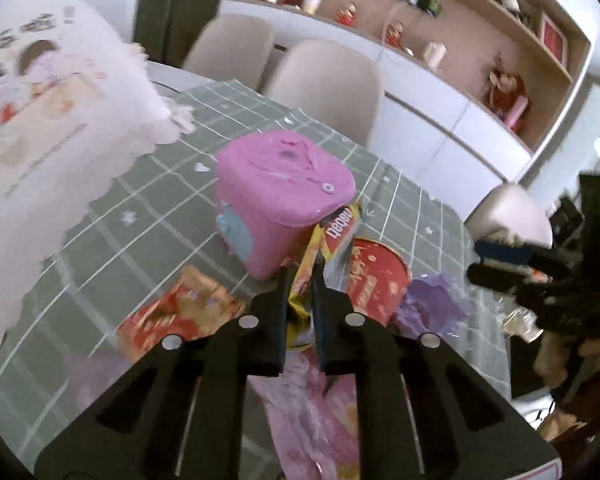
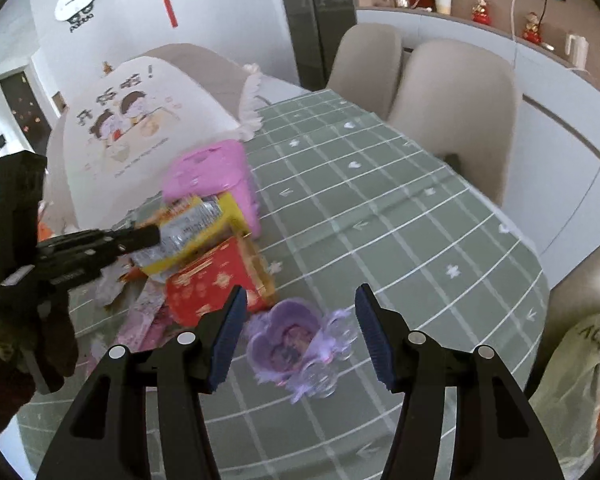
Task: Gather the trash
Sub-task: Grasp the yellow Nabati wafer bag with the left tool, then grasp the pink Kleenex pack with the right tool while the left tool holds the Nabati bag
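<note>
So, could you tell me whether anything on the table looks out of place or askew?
Yes: the red tin lies tipped on its side among loose wrappers beside the pink bin, and a crumpled purple plastic tray sits alone on the green cloth.

The yellow snack wrapper reads "nabati", upside down in the left wrist view; other print is too blurred.
</note>
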Tool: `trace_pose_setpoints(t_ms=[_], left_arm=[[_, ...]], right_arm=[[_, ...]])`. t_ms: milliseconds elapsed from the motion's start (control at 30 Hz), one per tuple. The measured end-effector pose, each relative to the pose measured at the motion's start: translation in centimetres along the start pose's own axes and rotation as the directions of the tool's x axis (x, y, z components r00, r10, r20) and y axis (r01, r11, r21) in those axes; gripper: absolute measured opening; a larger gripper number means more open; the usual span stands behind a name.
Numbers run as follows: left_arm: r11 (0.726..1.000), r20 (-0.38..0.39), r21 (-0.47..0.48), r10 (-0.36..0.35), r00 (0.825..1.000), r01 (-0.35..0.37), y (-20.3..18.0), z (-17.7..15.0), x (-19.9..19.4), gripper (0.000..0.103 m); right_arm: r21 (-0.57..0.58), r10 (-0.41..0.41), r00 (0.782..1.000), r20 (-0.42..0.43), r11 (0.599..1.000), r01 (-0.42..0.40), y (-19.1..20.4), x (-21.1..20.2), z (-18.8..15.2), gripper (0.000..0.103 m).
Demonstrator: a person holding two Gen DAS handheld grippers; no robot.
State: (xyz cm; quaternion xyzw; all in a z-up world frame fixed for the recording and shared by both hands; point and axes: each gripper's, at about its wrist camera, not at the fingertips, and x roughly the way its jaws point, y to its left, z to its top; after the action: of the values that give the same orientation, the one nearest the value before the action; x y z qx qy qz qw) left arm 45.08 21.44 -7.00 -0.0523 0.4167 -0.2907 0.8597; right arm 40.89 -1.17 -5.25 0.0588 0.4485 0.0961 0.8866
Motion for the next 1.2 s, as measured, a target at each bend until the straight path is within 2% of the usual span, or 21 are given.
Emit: trace_pose_setpoints(t_ms=[67,167,300,367,500,600,667,733,767,867,967,1200], left_arm=[[0.999,0.029,-0.034,0.027,0.999,-0.026,0.5,-0.8,-2.5,0.01],[0.991,0.094,-0.106,0.087,0.992,-0.077,2.0,-2.3,-7.3,0.01],[0.968,0.135,-0.215,0.158,0.978,-0.126,4.3,-4.2,-11.1,0.01],[0.951,0.139,-0.276,0.183,0.973,-0.139,5.6,-5.5,-12.8,0.01],[0.919,0.126,-0.357,0.222,0.967,-0.165,6.6,-9.1,-15.0,0.01],[0.899,0.114,-0.404,0.235,0.965,-0.171,6.6,-11.7,-16.0,0.01],[0.887,0.109,-0.433,0.231,0.967,-0.163,6.7,-12.9,-16.2,0.01],[0.872,0.1,-0.463,0.23,0.968,-0.159,6.7,-14.0,-16.4,0.01],[0.867,0.097,-0.472,0.231,0.968,-0.16,6.8,-14.3,-16.5,0.01],[0.861,0.099,-0.488,0.22,0.97,-0.145,6.4,-14.9,-16.7,0.01],[0.866,0.106,-0.483,0.205,0.973,-0.13,5.4,-14.6,-16.7,0.01],[0.903,0.149,-0.415,0.189,0.971,-0.112,0.5,-11.5,-15.8,0.01]], right_arm=[[0.017,0.05,0.999,-0.02,0.999,-0.049,1.0,-0.1,-0.9,0.054],[0.032,0.156,0.985,-0.076,0.988,-0.154,3.4,0.4,-2.6,0.054],[-0.059,0.254,0.953,-0.166,0.962,-0.267,9.4,1.1,-5.8,0.054],[-0.089,0.276,0.938,-0.212,0.95,-0.3,11.6,1.7,-7.1,0.054],[-0.091,0.282,0.923,-0.263,0.945,-0.315,14.0,2.3,-9.1,0.054],[-0.089,0.249,0.929,-0.275,0.955,-0.282,14.5,2.6,-10.3,0.054],[-0.069,0.254,0.925,-0.283,0.956,-0.284,14.6,3.3,-11.0,0.054],[-0.049,0.29,0.912,-0.29,0.947,-0.317,14.7,3.8,-11.1,0.041],[-0.042,0.306,0.907,-0.291,0.942,-0.332,14.7,3.9,-10.9,0.027],[-0.06,0.3,0.917,-0.265,0.944,-0.326,14.5,2.9,-10.4,0.015],[-0.112,0.243,0.945,-0.218,0.956,-0.272,13.6,1.0,-9.7,0.008],[-0.095,0.209,0.975,-0.071,0.972,-0.215,7.3,-4.5,-7.2,0.006]])
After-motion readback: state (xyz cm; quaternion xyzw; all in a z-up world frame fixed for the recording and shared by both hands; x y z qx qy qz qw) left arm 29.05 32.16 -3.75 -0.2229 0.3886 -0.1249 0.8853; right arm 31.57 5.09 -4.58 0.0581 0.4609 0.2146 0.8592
